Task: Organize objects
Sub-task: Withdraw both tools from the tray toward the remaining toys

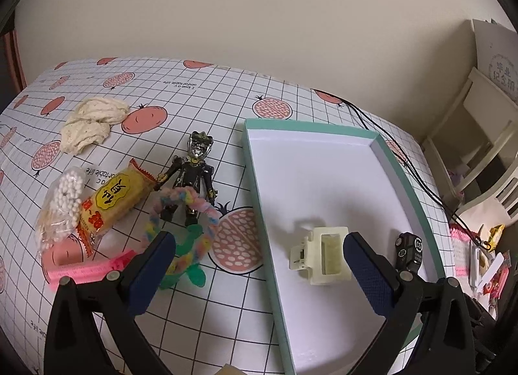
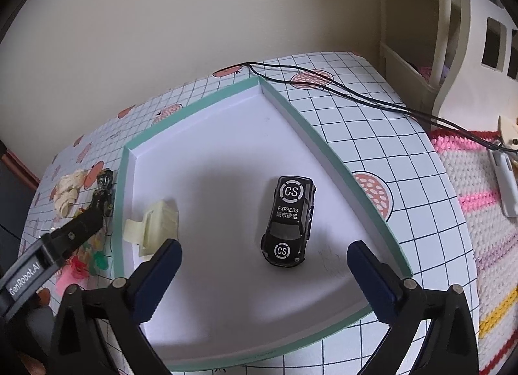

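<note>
Inside teal box (image 2: 124, 187): toy car (image 2: 288, 221) lengthwise, nose toward right hand-held gripper (image 2: 264, 273); hair clip (image 1: 322, 255) alongside. Both hand-held grippers released, left hand-held gripper (image 1: 259, 261) included. Figurine (image 1: 193, 174), outside box, clear only from left wrist.

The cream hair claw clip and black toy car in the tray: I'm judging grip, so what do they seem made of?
The cream hair claw clip looks like matte moulded plastic, slightly translucent. The black toy car looks glossy, with printed white lettering; painted metal or plastic, I cannot tell which.

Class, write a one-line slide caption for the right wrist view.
Open right hand-held gripper above a black toy car and cream hair clip in the teal-rimmed tray.
</note>
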Tool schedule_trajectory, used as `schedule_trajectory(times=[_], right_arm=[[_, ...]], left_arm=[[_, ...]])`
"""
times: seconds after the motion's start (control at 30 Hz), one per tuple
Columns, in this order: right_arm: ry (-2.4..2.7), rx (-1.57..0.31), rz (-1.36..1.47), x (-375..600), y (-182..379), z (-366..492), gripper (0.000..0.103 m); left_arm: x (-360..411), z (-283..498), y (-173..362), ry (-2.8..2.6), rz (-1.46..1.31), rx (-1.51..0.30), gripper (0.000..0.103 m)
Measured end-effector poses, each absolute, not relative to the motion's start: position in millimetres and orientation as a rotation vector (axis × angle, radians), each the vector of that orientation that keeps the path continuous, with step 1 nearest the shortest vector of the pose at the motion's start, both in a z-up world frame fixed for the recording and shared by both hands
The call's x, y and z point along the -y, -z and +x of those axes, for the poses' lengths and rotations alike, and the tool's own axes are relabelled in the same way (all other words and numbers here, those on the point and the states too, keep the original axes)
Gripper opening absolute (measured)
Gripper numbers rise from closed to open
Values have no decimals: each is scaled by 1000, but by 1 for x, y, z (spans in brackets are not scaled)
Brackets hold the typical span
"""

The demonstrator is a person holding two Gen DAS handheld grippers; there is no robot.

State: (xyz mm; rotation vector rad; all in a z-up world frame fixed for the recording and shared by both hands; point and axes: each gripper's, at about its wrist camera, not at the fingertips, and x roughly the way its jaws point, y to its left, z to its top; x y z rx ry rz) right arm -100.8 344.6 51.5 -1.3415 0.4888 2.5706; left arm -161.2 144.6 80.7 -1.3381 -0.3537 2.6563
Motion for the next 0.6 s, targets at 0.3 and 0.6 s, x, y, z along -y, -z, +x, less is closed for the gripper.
schedule_trajectory(times=[0.3, 0.6], right_arm=[[-2607, -482, -1296, -334, -71, -98, 103], [-2747, -401, -1283, -278, -102, -104, 103]], left_arm=[[-118, -154, -102, -2662, -1306, 309, 103], [-44, -144, -108, -2700, -1404, 352, 103]])
